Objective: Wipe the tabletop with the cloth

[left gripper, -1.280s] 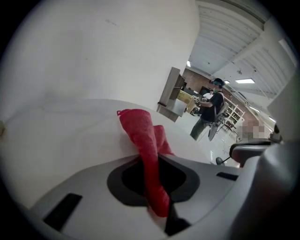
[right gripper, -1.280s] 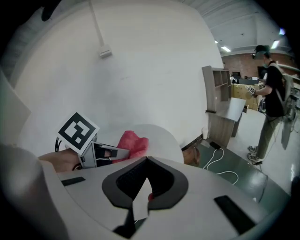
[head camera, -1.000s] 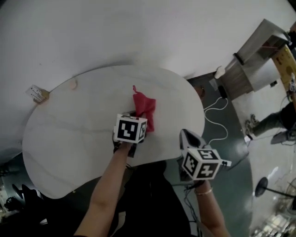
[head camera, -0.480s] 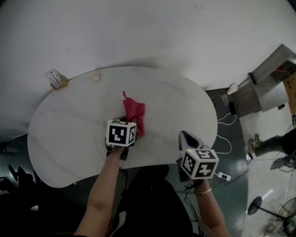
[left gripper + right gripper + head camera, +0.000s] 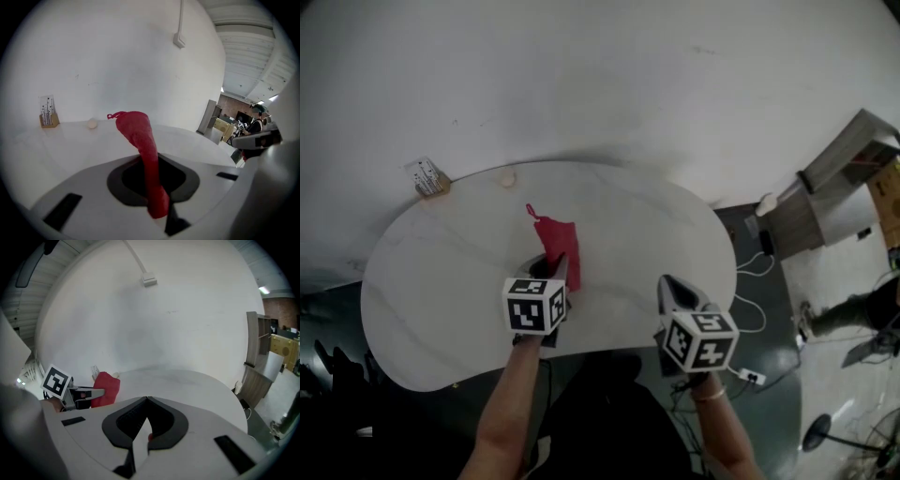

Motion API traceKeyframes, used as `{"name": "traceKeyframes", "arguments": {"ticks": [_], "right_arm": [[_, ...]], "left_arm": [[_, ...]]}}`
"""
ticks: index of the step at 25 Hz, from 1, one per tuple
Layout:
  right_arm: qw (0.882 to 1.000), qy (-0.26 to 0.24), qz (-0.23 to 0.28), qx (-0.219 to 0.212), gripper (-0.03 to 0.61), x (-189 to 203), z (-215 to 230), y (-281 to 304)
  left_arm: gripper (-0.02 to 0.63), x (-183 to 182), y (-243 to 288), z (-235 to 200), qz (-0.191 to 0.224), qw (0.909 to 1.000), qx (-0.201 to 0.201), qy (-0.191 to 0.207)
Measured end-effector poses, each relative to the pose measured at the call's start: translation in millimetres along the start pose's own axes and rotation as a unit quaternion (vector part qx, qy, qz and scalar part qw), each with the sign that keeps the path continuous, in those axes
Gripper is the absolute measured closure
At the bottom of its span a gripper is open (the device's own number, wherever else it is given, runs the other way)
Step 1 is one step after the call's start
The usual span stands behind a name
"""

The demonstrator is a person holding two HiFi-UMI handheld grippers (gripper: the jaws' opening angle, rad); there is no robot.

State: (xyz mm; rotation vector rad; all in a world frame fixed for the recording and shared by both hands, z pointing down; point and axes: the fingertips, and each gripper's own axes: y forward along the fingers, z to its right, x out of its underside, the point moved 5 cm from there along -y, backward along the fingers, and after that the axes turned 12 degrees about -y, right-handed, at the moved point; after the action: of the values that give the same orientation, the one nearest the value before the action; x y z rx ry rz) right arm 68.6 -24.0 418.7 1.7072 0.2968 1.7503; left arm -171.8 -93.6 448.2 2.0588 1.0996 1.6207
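A red cloth (image 5: 553, 240) lies bunched on the white kidney-shaped tabletop (image 5: 450, 272), left of its middle. My left gripper (image 5: 559, 274) is shut on the cloth's near end. In the left gripper view the cloth (image 5: 140, 136) runs out from between the jaws of the left gripper (image 5: 151, 161) and onto the table ahead. My right gripper (image 5: 672, 292) hovers at the table's near right edge, apart from the cloth. In the right gripper view the right gripper (image 5: 146, 399) is shut with nothing held, and the cloth (image 5: 107, 387) shows far to its left.
A small card holder (image 5: 428, 178) and a small pale round object (image 5: 506, 178) sit at the table's far left edge by the white wall. To the right stand a wooden cabinet (image 5: 844, 178), floor cables (image 5: 752, 270) and a power strip (image 5: 748, 378).
The left gripper has dragged the cloth leftward across the table, closer to the card holder. The right gripper has stayed by the near right edge.
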Motion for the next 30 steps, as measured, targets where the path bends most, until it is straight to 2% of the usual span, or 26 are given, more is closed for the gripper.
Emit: {"name": "traceKeyframes", "arguments": {"ticks": [8,13,17,24,30], "right_arm": [[0.999,-0.002,0.035,0.017,0.575,-14,3,-23],[0.998,0.0,0.065,0.021,0.575,-19,8,-38],[0.995,0.004,0.093,0.029,0.575,-24,10,-51],[0.99,-0.017,0.14,0.025,0.575,-34,6,-64],[0.988,-0.029,0.151,0.03,0.577,-37,5,-69]], "left_arm": [[0.568,-14,-26,26,0.059,0.9972,0.022,0.042],[0.568,-17,-38,39,0.09,0.9944,0.029,0.048],[0.568,-15,-49,48,0.105,0.9924,0.028,0.057],[0.568,-16,-60,57,0.127,0.989,0.053,0.055],[0.568,-19,-64,63,0.134,0.9869,0.069,0.059]]}}
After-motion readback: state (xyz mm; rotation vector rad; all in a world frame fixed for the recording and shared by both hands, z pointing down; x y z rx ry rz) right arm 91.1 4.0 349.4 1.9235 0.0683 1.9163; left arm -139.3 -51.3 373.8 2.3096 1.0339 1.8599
